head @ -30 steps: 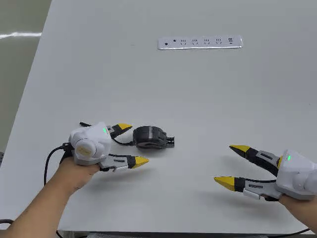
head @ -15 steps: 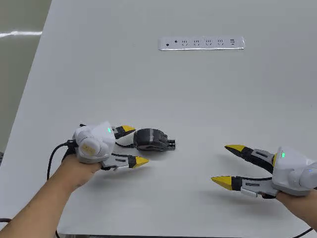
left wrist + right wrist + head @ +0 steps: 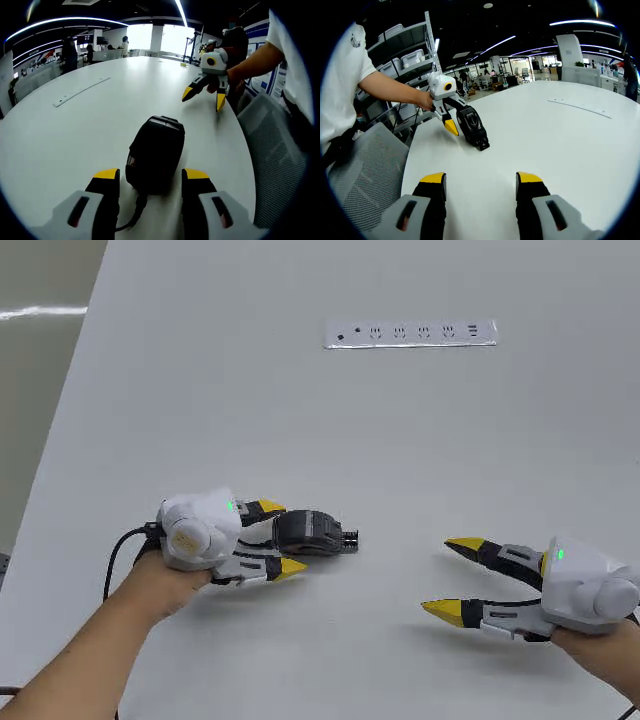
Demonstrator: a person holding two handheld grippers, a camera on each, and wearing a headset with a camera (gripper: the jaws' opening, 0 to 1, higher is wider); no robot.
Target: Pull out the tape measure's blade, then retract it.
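Tape measure (image 3: 318, 532), black, lies flat on the white table (image 3: 300, 420) toward 7 o'clock in the head view, its blade mouth pointing to 3 o'clock. Its rear end sits between the spread jaws of the left gripper (image 3: 283, 536), which flank the case without clearly pressing it. Right gripper (image 3: 445, 576) is at 4 o'clock, well apart from the case, jaws spread and holding nothing, tips toward 9 o'clock; a power strip (image 3: 410, 334) lies at 12 o'clock

Black tape measure (image 3: 305, 532) rests on the white table (image 3: 300, 410) near its front edge, blade fully retracted
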